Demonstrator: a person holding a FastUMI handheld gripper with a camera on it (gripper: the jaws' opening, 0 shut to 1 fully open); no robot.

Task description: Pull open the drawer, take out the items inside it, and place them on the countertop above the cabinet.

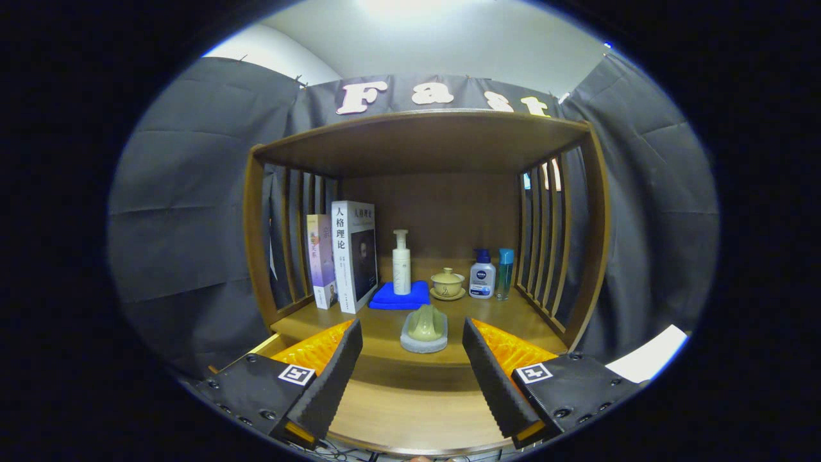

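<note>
Two fingers of the tool [410,378] spread wide, nothing held, above the wooden worktop [417,410]. No drawer front can be made out. Just ahead between the fingers, a green figurine on a grey stone base [424,328]. Beyond: blue cloth [401,296] under a white pump bottle [401,263], lidded tea bowl on saucer [448,284], blue-capped lotion bottle [482,274], slim teal bottle [505,273]. Two books [340,256] stand by the slatted side.
</note>
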